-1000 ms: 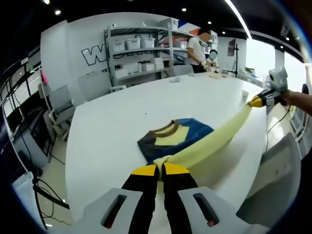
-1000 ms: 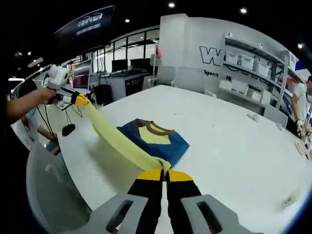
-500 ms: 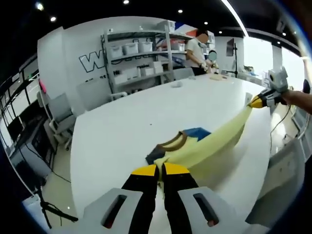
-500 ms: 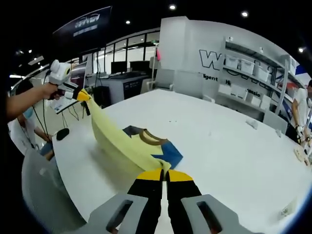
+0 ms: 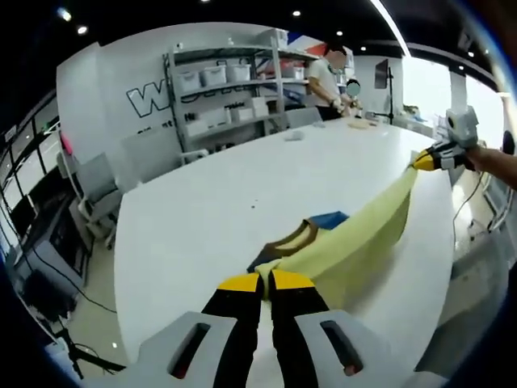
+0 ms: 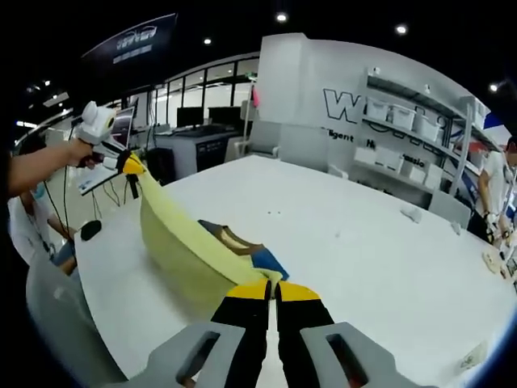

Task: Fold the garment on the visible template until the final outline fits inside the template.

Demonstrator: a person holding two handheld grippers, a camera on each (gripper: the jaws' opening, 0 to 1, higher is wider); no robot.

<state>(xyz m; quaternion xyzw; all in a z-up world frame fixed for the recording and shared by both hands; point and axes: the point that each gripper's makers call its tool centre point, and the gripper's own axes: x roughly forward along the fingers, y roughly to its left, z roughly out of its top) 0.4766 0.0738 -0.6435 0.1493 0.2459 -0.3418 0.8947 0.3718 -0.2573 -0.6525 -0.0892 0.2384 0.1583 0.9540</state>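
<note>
A yellow and blue garment with a brown collar (image 5: pixel 295 236) lies on the white table (image 5: pixel 210 194). Its pale yellow hem (image 5: pixel 359 238) is stretched taut in the air between both grippers. My left gripper (image 5: pixel 265 280) is shut on one end of the hem. The right gripper (image 5: pixel 426 161), held by a hand at the far right of the left gripper view, pinches the other end. In the right gripper view my right gripper (image 6: pixel 273 288) is shut on the yellow cloth (image 6: pixel 174 242), and the left gripper (image 6: pixel 129 165) holds the far end at upper left. The lifted cloth covers much of the blue body (image 6: pixel 262 260).
Metal shelves with white bins (image 5: pixel 230 89) stand behind the table. A person (image 5: pixel 329 77) works at the far end, near small items (image 5: pixel 359 123). Grey chairs (image 5: pixel 97 182) stand along the left side. Another seated person (image 6: pixel 32 234) is at the table's near edge.
Both grippers have raised and carried the yellow hem over the garment, so more of the blue body is covered. The views shifted with the hands.
</note>
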